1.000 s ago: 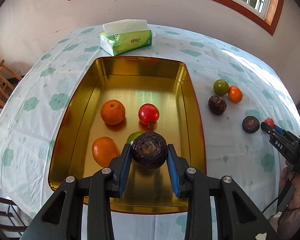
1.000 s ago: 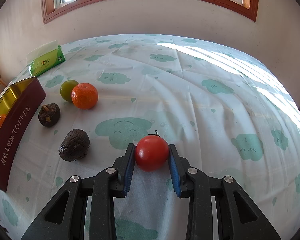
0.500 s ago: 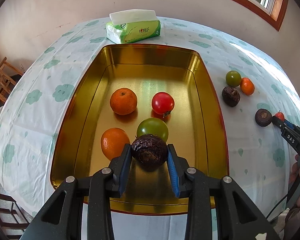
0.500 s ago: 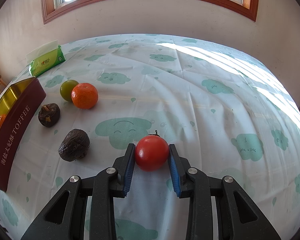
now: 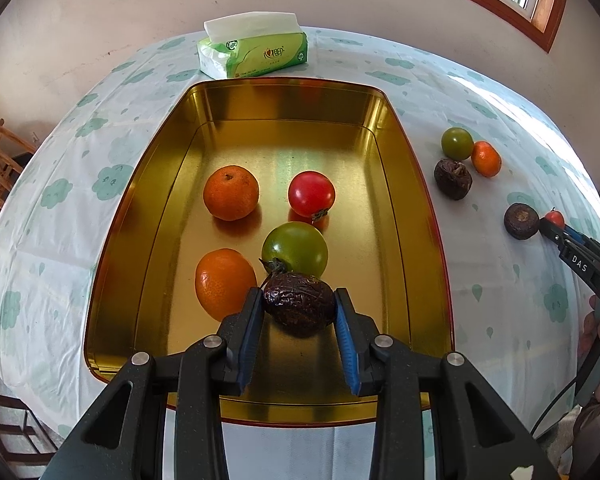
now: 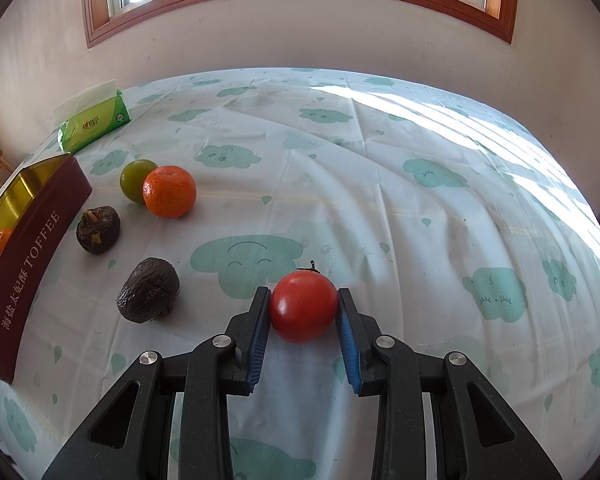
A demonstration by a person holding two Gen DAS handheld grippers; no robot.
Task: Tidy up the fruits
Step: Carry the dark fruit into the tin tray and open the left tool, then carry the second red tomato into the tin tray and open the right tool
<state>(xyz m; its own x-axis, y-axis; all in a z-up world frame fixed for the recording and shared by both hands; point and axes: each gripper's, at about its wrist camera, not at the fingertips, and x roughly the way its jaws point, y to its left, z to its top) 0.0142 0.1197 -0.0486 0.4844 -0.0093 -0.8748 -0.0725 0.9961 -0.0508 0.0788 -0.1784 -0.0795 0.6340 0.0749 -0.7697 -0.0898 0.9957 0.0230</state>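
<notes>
The left claw (image 5: 298, 312) fills the lower frame: matte black speckled arms with triangular cut-outs, four silver round screws, and ribbed blue pads (image 5: 249, 332). The right claw (image 6: 304, 314) looks the same; at the left view's right edge it bears white "DAS" lettering and a black cable.

The dark red outer wall of the tin box (image 6: 32, 256), at nine o'clock in the right wrist view, carries pale lettering running along its length: the Chinese characters "海盐太妃酥" followed by "TOFFEE". In the left wrist view, the black arm of the right tool (image 5: 556, 226), at three o'clock, bears the white letters "DAS". The green tissue pack (image 5: 256, 54), at twelve o'clock in that view, has red Chinese characters and small round emblems on its side, too small to read for certain.
</notes>
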